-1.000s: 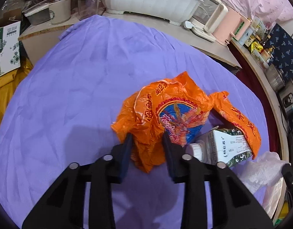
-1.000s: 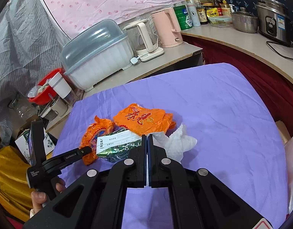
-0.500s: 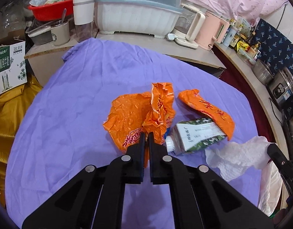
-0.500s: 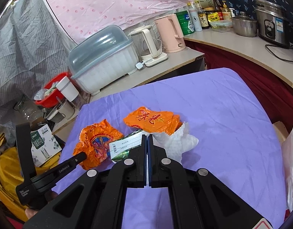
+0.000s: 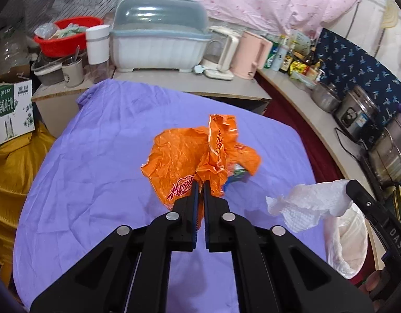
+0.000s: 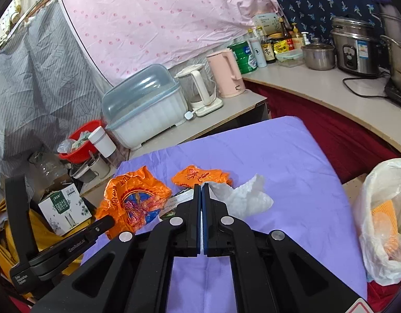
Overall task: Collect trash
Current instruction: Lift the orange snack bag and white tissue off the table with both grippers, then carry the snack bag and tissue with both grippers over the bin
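Note:
A crumpled orange plastic bag (image 5: 190,154) hangs above the purple tablecloth (image 5: 101,156), and my left gripper (image 5: 200,184) is shut on its lower edge. The right wrist view shows that bag (image 6: 135,198) at the left gripper's tip (image 6: 106,220). My right gripper (image 6: 201,186) is shut on a white paper tissue (image 6: 239,195), which dangles in the air (image 5: 305,203) in the left wrist view. A second orange wrapper (image 6: 200,177) and a green-and-white carton (image 6: 174,200) lie on the cloth, the carton mostly hidden.
A white plastic bag (image 6: 383,221) holding orange scraps stands open off the table's right edge. Behind the table, a counter carries a covered dish rack (image 5: 158,39), kettles (image 5: 250,54) and a red basin (image 5: 67,36). A cardboard box (image 5: 12,109) sits at the left.
The left gripper's jaws closed on the orange bag and lifted it off the cloth. The right gripper rose too, carrying the tissue up from the table.

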Available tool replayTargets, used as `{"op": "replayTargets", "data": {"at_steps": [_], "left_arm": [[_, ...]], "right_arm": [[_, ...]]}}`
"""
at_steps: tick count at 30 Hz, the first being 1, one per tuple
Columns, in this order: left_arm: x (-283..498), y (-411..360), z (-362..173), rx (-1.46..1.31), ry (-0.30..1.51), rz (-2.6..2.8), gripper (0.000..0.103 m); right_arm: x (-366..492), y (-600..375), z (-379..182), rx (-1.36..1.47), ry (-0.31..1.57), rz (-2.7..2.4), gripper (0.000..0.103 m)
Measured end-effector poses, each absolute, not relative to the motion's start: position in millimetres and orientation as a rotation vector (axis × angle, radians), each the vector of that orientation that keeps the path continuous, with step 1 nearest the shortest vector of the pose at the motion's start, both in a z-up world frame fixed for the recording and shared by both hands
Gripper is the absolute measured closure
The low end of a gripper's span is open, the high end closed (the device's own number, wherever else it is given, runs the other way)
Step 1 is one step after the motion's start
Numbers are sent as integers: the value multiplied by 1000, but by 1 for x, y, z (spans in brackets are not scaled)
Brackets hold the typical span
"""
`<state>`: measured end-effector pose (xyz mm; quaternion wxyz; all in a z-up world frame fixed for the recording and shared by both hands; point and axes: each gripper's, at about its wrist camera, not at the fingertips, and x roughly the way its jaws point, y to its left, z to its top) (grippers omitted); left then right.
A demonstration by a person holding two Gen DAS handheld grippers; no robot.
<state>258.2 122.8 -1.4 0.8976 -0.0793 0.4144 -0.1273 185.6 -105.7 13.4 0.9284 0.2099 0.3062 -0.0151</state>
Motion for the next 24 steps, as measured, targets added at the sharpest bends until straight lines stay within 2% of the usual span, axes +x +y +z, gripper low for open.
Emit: {"op": "replayTargets", "data": {"at_steps": [11, 24], "left_arm": [[206, 54, 34, -94, 808, -412, 100], [157, -51, 41, 19, 794, -563, 100]], "right_arm": [[130, -154, 30, 465, 562, -107, 102], [55, -248, 29, 536, 507, -279, 102]]}}
